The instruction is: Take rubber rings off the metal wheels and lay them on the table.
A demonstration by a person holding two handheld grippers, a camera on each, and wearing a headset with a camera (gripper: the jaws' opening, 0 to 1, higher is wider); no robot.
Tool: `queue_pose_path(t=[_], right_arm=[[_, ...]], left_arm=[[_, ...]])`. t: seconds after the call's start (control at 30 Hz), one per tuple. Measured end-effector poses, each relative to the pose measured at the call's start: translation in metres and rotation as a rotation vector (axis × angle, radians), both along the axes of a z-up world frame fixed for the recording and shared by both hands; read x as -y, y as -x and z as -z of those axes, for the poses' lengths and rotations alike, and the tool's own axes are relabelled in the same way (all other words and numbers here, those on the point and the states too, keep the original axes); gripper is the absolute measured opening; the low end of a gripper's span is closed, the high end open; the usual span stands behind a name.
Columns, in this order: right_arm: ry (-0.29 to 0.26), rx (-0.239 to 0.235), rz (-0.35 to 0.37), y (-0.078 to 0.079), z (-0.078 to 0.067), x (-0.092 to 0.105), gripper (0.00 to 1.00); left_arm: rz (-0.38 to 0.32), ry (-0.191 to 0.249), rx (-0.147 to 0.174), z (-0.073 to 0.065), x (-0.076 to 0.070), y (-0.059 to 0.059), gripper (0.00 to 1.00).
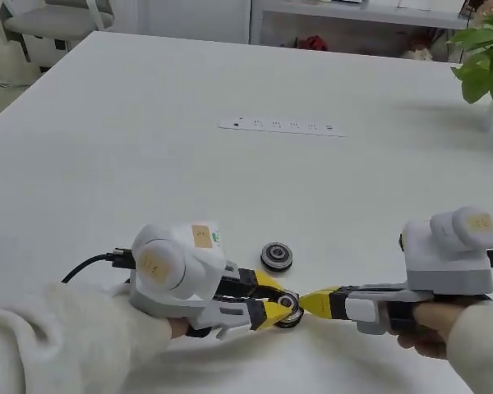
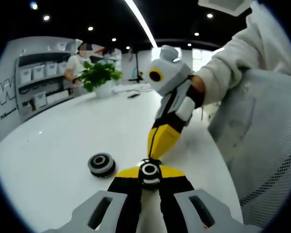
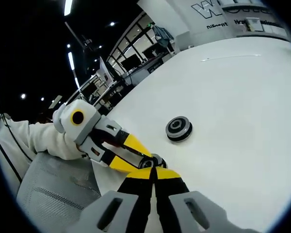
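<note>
A small metal wheel with a black rubber ring is held just above the near table edge, and my left gripper is shut on it. In the left gripper view the wheel sits between the yellow jaws. My right gripper comes in from the right, its yellow jaws closed together on the wheel's rim. In the right gripper view the right gripper pinches the ring's edge. A second wheel with its ring on lies flat on the white table, just beyond both grippers.
A white power strip lies across the table's middle. A potted plant stands at the far right corner. A black cable trails left from the left gripper. A mesh chair is behind the near edge.
</note>
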State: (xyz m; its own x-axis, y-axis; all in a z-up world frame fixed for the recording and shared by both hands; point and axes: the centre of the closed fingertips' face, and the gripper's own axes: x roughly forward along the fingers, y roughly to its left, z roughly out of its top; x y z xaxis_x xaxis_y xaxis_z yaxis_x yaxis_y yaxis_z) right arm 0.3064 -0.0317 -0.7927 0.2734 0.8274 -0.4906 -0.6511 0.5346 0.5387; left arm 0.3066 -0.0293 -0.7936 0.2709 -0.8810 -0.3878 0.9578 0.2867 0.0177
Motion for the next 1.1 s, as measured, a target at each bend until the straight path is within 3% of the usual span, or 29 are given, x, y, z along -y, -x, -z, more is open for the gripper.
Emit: queue_pose_path(t=[0.4,0.47,1.1], right_arm=[[-0.001,0.004,-0.005,-0.0003,-0.0026,-0.0023,0.00],[0.014,0.024,-0.019,0.0000,-0.0026,-0.0033,0.00],[-0.029,0.001,-0.024,0.0004,-0.0084,-0.0077,0.00]], left_arm=[[0.000,0.001,0.000,0.0001,0.0001,-0.0002,0.14],[-0.001,0.002,0.000,0.0001,0.0000,-0.0003,0.14],[0.002,0.006,0.001,0.0001,-0.0003,0.0001,0.14]])
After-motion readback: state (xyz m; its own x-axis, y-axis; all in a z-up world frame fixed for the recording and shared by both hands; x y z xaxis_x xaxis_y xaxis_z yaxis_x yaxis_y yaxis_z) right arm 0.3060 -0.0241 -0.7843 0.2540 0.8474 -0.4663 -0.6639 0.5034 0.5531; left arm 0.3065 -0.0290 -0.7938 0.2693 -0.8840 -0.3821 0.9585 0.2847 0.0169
